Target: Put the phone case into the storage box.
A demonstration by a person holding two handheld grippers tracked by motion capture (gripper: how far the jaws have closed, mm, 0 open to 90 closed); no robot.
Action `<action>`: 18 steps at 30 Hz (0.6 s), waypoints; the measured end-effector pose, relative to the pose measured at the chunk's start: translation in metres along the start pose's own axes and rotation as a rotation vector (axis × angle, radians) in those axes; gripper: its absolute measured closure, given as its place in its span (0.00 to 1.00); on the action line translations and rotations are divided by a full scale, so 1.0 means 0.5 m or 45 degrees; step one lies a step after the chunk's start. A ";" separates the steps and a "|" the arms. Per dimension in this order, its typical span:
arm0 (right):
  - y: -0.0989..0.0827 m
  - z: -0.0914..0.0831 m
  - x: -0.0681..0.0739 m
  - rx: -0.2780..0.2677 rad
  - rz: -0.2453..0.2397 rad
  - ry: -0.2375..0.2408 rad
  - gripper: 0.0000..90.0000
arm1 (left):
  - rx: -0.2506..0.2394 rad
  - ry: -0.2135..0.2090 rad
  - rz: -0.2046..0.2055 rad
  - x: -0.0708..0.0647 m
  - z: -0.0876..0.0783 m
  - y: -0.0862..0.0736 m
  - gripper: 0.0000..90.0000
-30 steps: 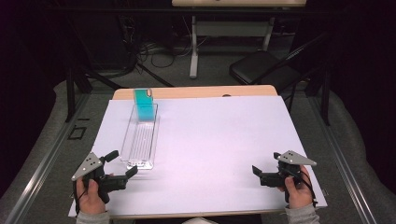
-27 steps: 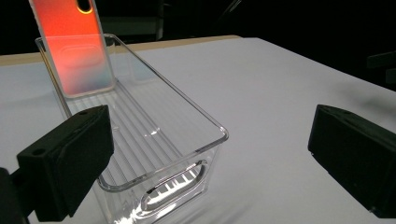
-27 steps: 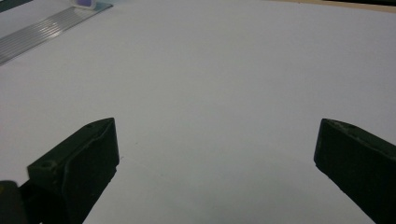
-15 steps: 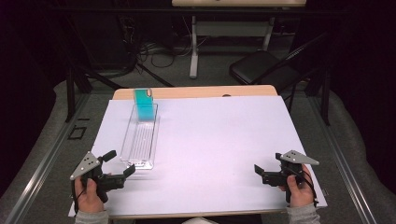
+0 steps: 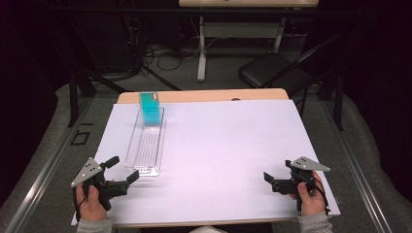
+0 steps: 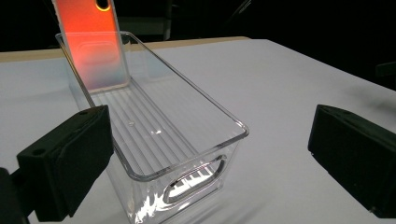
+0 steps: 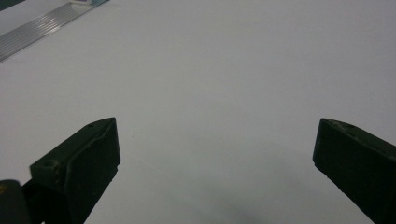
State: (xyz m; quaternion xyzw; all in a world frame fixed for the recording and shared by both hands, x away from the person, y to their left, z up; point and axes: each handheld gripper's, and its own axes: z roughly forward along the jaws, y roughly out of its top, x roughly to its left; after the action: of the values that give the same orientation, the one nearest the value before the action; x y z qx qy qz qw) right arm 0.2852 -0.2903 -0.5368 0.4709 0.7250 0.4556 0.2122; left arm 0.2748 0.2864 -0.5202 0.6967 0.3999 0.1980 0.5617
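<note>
Left gripper (image 5: 121,171) is hovering wide open at the near end of the clear bin (image 5: 145,143), by the table's left edge, apparently lining up a grasp. Right gripper (image 5: 272,180) is waiting open, near right corner.

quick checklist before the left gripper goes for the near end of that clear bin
1. Left gripper open: ok, fingers stand wide apart.
2. Aimed at the clear ribbed plastic bin: ok, its near end sits between the fingers.
3. Contact with the bin: cannot tell, no grip yet.
4. Flat teal-and-orange card secure: cannot tell; it leans at the bin's far end.
5. Right gripper out of the way: ok, open over bare white table sheet.
</note>
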 end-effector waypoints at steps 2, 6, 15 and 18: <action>-0.001 0.001 0.002 0.002 -0.007 0.002 0.01 | 0.004 0.000 0.002 0.001 0.000 -0.001 0.01; -0.001 0.002 0.003 0.007 -0.014 0.006 0.01 | 0.004 0.002 -0.002 0.002 0.000 -0.001 0.01; -0.001 0.003 0.003 0.014 -0.016 0.007 0.01 | 0.003 0.000 -0.002 0.003 0.000 -0.002 0.01; -0.002 0.003 0.003 0.016 -0.018 0.006 0.01 | 0.004 0.001 -0.005 0.003 0.000 -0.002 0.01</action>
State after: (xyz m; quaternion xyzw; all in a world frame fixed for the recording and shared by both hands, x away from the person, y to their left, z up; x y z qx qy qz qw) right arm 0.2852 -0.2883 -0.5382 0.4661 0.7316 0.4506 0.2109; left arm 0.2752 0.2876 -0.5214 0.6967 0.4016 0.1965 0.5609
